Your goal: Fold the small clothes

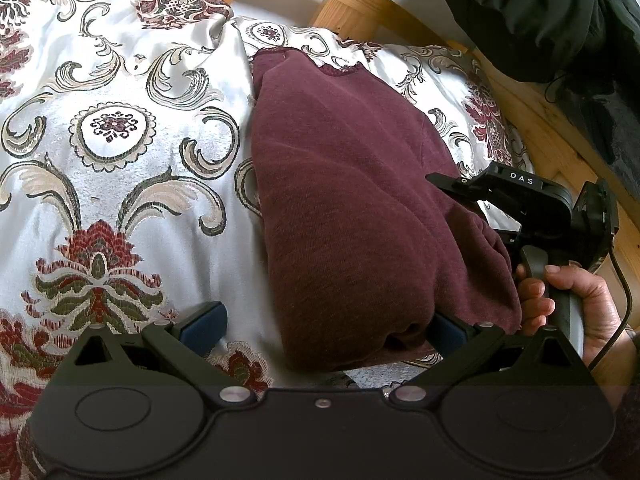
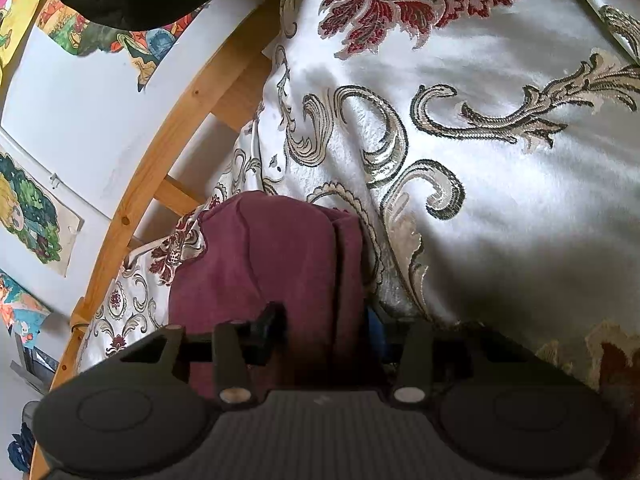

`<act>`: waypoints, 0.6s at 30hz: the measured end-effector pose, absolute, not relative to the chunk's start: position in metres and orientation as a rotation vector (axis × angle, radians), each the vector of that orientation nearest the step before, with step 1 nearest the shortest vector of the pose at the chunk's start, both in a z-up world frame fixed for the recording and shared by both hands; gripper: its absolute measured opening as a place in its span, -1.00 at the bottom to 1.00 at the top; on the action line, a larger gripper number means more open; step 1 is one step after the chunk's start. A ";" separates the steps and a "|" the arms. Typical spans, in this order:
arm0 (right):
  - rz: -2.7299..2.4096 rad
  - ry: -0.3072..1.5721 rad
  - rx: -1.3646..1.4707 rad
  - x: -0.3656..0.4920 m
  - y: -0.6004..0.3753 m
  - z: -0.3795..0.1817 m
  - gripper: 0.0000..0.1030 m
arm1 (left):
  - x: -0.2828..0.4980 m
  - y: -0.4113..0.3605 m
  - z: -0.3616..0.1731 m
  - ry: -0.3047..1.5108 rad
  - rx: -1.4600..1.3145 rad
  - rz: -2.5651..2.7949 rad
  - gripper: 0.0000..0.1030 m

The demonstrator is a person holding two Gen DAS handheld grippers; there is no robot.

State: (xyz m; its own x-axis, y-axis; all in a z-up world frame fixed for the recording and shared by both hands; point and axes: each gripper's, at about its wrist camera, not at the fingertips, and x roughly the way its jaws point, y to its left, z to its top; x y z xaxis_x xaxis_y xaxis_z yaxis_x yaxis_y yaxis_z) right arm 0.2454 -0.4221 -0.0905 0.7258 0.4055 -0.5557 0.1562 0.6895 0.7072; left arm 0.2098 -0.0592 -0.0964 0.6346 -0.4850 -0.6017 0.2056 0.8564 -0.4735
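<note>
My left hand-held gripper [image 1: 324, 330] stands wide around the maroon garment [image 1: 352, 200] on the bed [image 1: 120, 184]; my right hand-held gripper [image 2: 320, 334] pinches its folded edge (keep layers aligned).

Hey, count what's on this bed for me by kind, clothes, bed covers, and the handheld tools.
Maroon garment: 1
Floral bedspread: 1
Handheld tools: 2, the left tool and the right tool
Total: 4
</note>
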 end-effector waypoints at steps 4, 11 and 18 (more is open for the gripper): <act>0.155 0.766 0.814 0.245 -0.422 -0.091 -0.05 | 0.210 -0.059 -0.096 0.789 -0.380 -0.405 0.99; 0.143 0.765 0.782 0.246 -0.418 -0.088 -0.08 | 0.209 -0.060 -0.096 0.788 -0.379 -0.405 0.99; 0.139 0.759 0.753 0.245 -0.414 -0.087 -0.13 | 0.209 -0.059 -0.096 0.785 -0.379 -0.405 0.99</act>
